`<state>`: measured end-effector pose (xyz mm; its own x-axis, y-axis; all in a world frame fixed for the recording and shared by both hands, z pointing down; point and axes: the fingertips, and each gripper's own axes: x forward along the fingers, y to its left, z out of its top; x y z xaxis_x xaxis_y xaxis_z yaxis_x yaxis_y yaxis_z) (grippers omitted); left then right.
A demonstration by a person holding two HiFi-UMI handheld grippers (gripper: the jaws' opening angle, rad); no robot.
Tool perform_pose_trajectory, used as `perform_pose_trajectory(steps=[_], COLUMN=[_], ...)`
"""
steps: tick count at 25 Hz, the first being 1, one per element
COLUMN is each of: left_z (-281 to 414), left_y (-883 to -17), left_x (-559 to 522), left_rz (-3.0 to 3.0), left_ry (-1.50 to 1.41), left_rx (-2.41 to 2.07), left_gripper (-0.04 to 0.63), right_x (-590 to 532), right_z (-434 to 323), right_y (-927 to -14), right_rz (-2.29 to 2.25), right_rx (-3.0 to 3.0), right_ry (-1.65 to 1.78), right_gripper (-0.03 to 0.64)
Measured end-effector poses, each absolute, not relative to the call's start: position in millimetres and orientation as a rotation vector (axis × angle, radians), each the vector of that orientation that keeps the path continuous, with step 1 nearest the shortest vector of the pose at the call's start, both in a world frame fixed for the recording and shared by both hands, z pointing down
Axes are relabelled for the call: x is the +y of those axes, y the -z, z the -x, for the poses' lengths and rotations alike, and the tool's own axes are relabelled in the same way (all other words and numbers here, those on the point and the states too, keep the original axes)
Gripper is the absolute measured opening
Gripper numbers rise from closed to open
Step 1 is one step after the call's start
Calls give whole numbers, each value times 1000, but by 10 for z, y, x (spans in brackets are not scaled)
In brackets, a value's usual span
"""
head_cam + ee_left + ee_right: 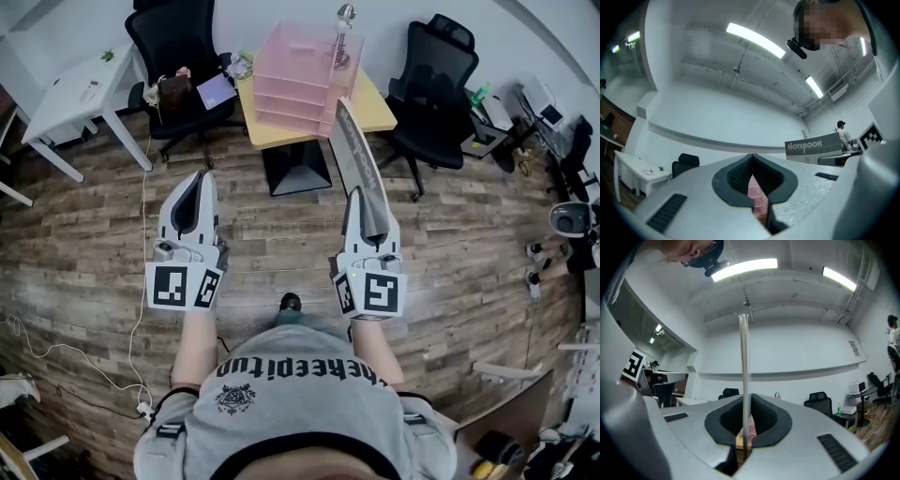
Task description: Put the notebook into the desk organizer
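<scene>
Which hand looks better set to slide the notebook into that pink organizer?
The right. Its gripper is shut on the notebook, which stands on edge and points toward the pink desk organizer ahead. The left gripper is shut and holds nothing.

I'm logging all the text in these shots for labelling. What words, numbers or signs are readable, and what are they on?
"NOTEBOOK": white capitals on the grey notebook cover, left gripper view.
Lettering on the notebook in the head view: too blurred to read.
Print on the shirt: curved, not reliably readable.
The wall sign, right gripper view: too small to read.
Squares on the marker cube: coded patterns, no words.
</scene>
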<state>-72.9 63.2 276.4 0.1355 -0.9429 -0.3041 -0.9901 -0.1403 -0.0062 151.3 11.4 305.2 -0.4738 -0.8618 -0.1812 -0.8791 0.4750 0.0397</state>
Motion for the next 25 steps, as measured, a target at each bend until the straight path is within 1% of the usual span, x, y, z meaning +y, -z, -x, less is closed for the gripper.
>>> perform_pose_trajectory(steps=[15, 25], left_z=[488, 618], left_y=[-2782, -2814], left_x=[-173, -635], left_rz=[2203, 2216], left_ry=[-311, -316], left_rx=[1902, 1901], left_gripper=[3, 3], right_x=[-709, -1131], right_z=[-1688, -1553], right_y=[-3157, -3221], right_rz=[1502, 1507], right_rx=[2576, 2591], right_ry=[-124, -104], right_gripper=[11, 11])
